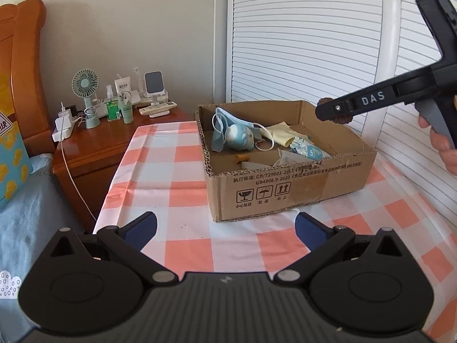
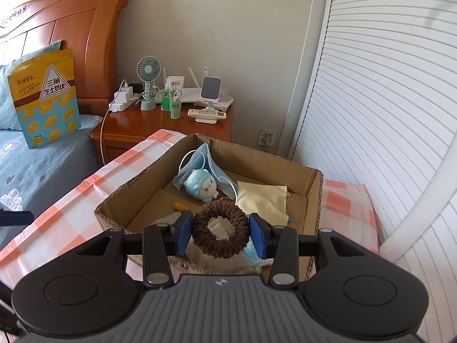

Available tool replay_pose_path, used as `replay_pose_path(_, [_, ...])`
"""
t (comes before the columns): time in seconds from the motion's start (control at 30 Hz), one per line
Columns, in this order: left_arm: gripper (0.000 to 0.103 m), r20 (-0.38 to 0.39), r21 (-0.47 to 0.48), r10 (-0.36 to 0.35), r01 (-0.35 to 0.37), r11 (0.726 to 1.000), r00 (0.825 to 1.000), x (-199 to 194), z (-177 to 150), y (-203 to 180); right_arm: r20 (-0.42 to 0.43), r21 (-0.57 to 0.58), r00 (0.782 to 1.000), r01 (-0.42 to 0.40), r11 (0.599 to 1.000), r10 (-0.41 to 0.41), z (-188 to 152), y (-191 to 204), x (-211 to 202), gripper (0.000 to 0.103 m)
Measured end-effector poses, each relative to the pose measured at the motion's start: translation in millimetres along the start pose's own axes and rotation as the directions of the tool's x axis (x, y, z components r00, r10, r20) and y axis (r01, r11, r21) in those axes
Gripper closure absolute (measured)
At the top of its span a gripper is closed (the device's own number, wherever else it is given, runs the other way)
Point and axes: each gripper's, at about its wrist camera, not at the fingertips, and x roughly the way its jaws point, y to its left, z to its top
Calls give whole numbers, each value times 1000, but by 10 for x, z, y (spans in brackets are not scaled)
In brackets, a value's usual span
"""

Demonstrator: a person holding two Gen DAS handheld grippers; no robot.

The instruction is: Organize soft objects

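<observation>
A: Right wrist view: right gripper (image 2: 220,233) clamped on the brown scrunchie (image 2: 220,230), hovering over the cardboard box (image 2: 313,200)!
B: And the left gripper (image 1: 225,230): jaws wide apart, holding nothing, above the checkered cloth (image 1: 160,171).

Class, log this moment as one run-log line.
right gripper: holds scrunchie over box | left gripper: open, idle

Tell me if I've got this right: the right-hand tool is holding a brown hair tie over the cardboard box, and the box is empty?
Not quite. The right wrist view shows the cardboard box already holds a face mask, a blue plush toy and a yellow cloth. The hair tie part is right.
</observation>
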Motion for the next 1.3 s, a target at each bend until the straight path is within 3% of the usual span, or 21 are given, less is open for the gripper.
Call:
replay_pose_path(0.33, [1,-14,-23,13,-13,1000,1000,96,1,120,-33,6,999,-24,1000,24,347,0,587,55])
replay_pose_path(0.43, [1,-17,-27,15,-16,1000,1000,108,0,123,-29,24,999,-14,1000,14,409,-11,743,45])
replay_pose_path(0.5, [1,-17,-25,20,-21,999,1000,96,1,116,-41,32,999,-10,999,11,417,-12,817,23])
replay_pose_path(0.57, [1,-12,-26,25,-26,999,1000,72,3,111,-40,28,999,20,999,-19,392,0,823,12])
replay_pose_path(0.7, [1,-11,-39,28,-29,999,1000,26,25,89,-19,52,1000,11,999,-10,310,-11,648,0])
replay_pose_path(0.8, [1,-17,-51,28,-29,998,999,3,37,67,-24,56,999,46,997,-45,248,1,465,0])
replay_pose_path(1.03, [1,-47,-61,58,-61,996,997,-47,80,-4,-121,7,982,147,989,-145,-27,167,111,0])
replay_pose_path(1.3, [1,-69,-53,96,-100,994,993,-120,292,-85,-178,100,953,265,959,-245,-379,254,-323,0])
